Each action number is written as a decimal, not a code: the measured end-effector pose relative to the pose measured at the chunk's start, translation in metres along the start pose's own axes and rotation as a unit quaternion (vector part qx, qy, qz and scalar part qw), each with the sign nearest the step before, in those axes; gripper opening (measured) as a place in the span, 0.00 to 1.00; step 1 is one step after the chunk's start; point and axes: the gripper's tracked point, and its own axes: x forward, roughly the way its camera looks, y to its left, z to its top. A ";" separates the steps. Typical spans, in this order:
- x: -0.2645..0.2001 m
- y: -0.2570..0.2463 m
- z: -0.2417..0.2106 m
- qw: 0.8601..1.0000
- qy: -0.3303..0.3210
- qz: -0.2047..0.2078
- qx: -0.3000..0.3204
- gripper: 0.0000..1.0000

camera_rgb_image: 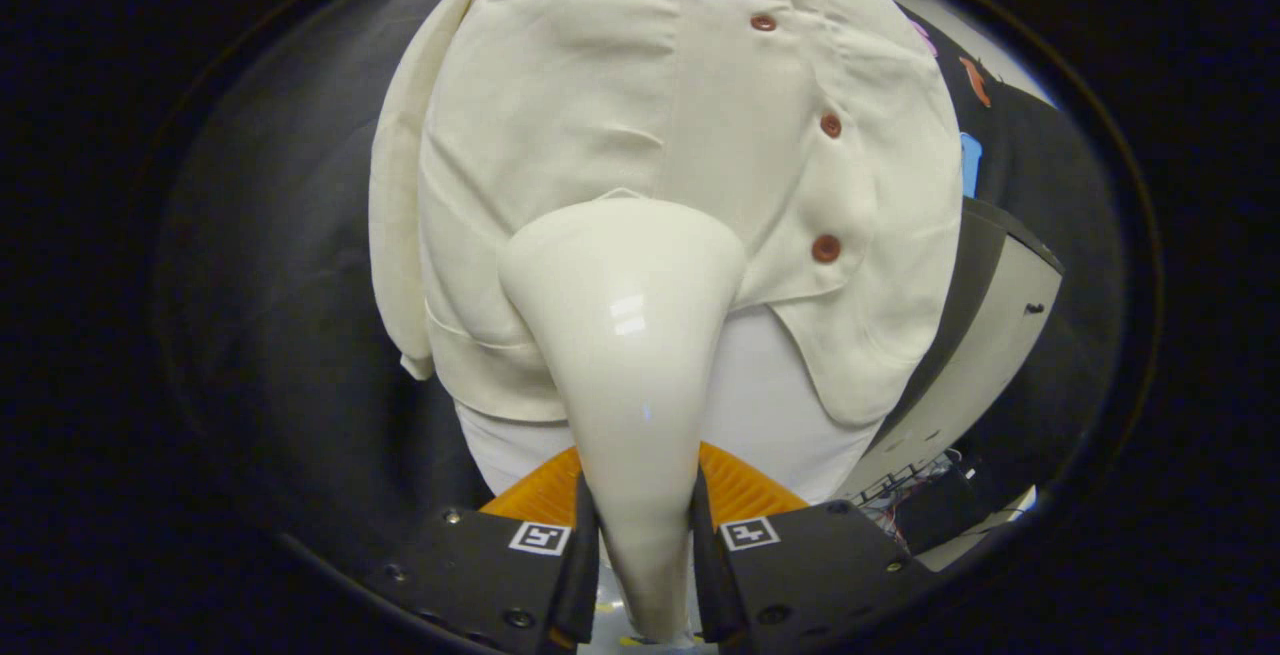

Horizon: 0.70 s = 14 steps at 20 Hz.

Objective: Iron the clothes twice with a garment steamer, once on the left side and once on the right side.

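Note:
My gripper (640,555) is shut on the handle of a glossy cream garment steamer (630,335), both fingers pressing on its narrow neck. The steamer widens ahead of the fingers into a broad head that lies against a hanging cream shirt (560,115). The head meets the cloth low on the shirt, just left of the button strip and near the hem. Several reddish-brown buttons (826,248) run down the strip to the right of the head. A white panel (770,405) shows below the hem, behind the steamer.
Black cloth (290,265) hangs behind the shirt on both sides. To the right of the shirt stands a grey and black board or frame (1000,315), with loose wires (910,480) at its foot. An orange ribbed part (745,490) sits just beyond the fingers.

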 end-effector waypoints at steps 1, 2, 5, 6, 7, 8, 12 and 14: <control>0.002 0.001 -0.006 1.000 0.003 0.002 0.000 0.40; 0.004 0.001 -0.011 1.000 0.008 0.004 0.001 0.40; 0.005 -0.001 -0.030 1.000 0.026 0.011 -0.002 0.40; 0.004 -0.002 -0.036 0.999 0.031 0.011 -0.004 0.40; 0.000 -0.004 -0.040 0.999 0.034 0.012 -0.004 0.40; -0.001 -0.006 -0.044 0.999 0.037 0.012 -0.003 0.40; -0.025 -0.021 -0.054 0.999 0.035 0.013 0.002 0.40; -0.042 -0.028 -0.057 0.999 0.030 0.016 0.005 0.40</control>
